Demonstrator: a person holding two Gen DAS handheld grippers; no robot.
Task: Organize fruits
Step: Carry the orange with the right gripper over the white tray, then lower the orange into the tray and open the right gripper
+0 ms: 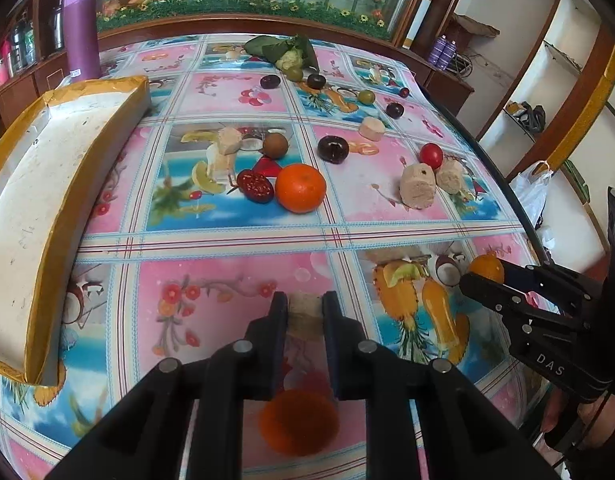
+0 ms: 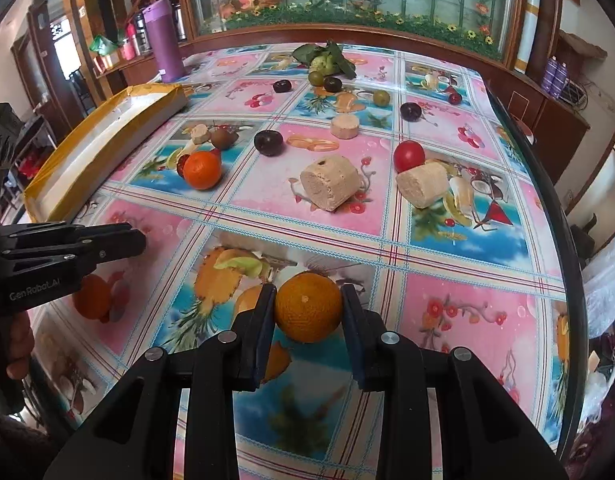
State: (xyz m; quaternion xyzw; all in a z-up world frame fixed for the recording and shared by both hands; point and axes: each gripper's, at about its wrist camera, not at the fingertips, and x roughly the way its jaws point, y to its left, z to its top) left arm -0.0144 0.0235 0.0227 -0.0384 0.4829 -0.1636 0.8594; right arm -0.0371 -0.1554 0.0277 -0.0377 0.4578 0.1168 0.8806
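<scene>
My left gripper (image 1: pixel 305 312) is shut on a beige corn-like chunk (image 1: pixel 305 314), held above the table; from the right wrist view it (image 2: pixel 135 236) appears at the left. My right gripper (image 2: pixel 308 312) is shut on an orange (image 2: pixel 308 306), and shows at the right of the left wrist view (image 1: pixel 481 274). A white tray with yellow rim (image 1: pixel 47 184) lies at the left, also in the right wrist view (image 2: pixel 103 148). Loose on the table: another orange (image 1: pixel 300 188), dark plums (image 1: pixel 333 149), a red tomato (image 1: pixel 431 155), beige chunks (image 1: pixel 417 186), a kiwi (image 1: pixel 275 145).
A purple bottle (image 1: pixel 81 26) stands at the back left. Cauliflower with leaves (image 1: pixel 287 54) and green fruits (image 1: pixel 366 97) lie at the far side. The table's right edge (image 1: pixel 507 184) drops off, with shelves beyond. A wooden cabinet with glass runs along the back.
</scene>
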